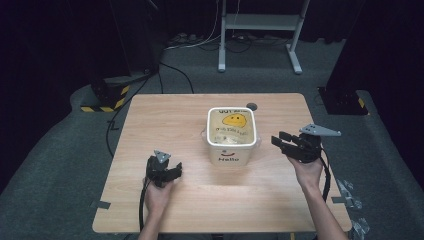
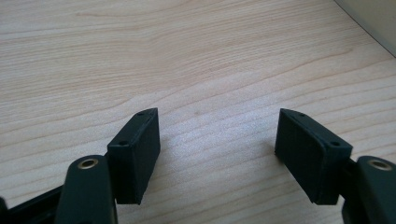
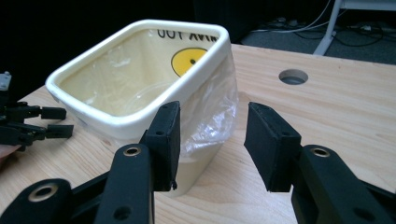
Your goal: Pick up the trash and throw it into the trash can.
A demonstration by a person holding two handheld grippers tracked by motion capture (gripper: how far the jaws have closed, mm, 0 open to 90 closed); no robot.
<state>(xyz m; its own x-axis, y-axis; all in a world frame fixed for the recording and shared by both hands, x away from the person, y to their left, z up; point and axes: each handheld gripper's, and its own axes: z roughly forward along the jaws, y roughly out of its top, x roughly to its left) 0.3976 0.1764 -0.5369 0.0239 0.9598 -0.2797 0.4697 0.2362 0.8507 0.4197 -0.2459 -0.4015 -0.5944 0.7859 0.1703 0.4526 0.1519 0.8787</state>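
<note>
A cream square bin [image 1: 231, 150] with a yellow smiley and the word "Hello" stands at the table's middle. A clear plastic liner [image 3: 211, 122] sits in it and folds over the rim [image 3: 140, 122]. My right gripper [image 1: 278, 139] is held just right of the bin, off the table, open. In the right gripper view, my right gripper [image 3: 212, 112] points at the liner's overhang on the near corner and holds nothing. My left gripper [image 1: 176, 169] rests low at the bin's front left, open. Under my left gripper [image 2: 217, 116] is bare wood, with the bin's corner [image 2: 373, 23] at the upper right.
The wooden table [image 1: 165, 115] has a round cable hole [image 1: 251, 106] just behind the bin. The left gripper [image 3: 32, 123] shows beyond the bin in the right gripper view. A white stand [image 1: 260, 22] and cables lie on the floor behind the table.
</note>
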